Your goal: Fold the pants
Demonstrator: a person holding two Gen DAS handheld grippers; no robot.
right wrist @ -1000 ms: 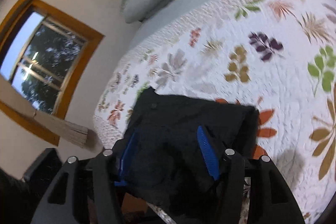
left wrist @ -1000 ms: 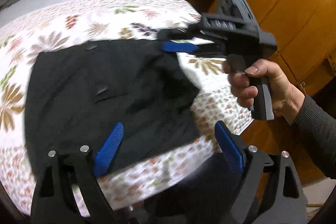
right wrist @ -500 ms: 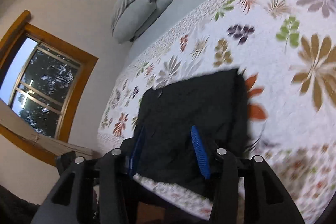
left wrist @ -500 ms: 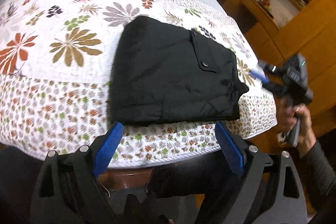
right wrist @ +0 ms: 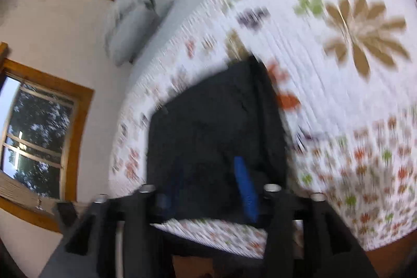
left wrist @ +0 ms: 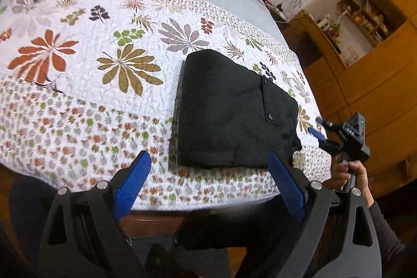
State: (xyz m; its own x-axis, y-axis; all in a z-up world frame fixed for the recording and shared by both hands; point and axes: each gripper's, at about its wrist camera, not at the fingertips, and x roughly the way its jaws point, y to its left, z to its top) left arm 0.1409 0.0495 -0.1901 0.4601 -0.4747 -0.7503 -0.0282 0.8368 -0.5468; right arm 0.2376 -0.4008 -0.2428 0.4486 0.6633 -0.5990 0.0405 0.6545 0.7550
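Quilt (left wrist: 109, 38), white with printed flowers, covers the bed across most of the left view. Pants (left wrist: 229, 111) lie folded, a black block at centre right near its lower edge. Pillows (right wrist: 135, 17) sit upper left in the right view, windows (right wrist: 34, 132) down the left edge. My left gripper (left wrist: 208, 181) is wide open, empty. My right gripper (right wrist: 211, 181) is opening, pads clear of cloth.
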